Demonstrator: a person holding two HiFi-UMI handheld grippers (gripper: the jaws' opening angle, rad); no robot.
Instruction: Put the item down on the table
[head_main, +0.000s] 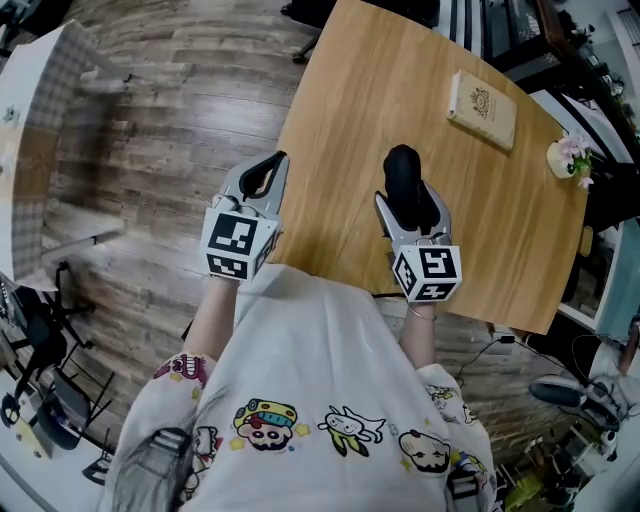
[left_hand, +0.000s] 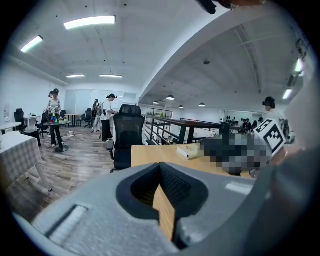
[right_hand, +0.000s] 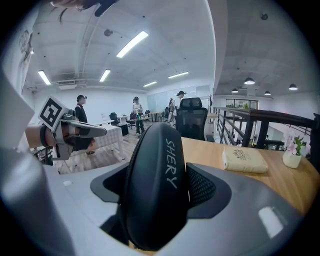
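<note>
A black hard case (head_main: 402, 170) printed "SHERY" stands on edge above the wooden table (head_main: 380, 100), near its front edge. My right gripper (head_main: 410, 205) is shut on the case; in the right gripper view the case (right_hand: 157, 185) fills the space between the mesh pads (right_hand: 200, 187). Whether it touches the tabletop is hidden. My left gripper (head_main: 270, 168) hangs at the table's left front corner with its jaws shut and nothing between them. In the left gripper view its pads (left_hand: 172, 185) meet, with only a sliver of tabletop showing through.
A cream book (head_main: 482, 108) lies at the table's far right, and a small flower pot (head_main: 565, 155) stands by the right edge. A black office chair (left_hand: 127, 135) stands behind the table. A white checked table (head_main: 30, 110) is off to the left. People stand far back in the room.
</note>
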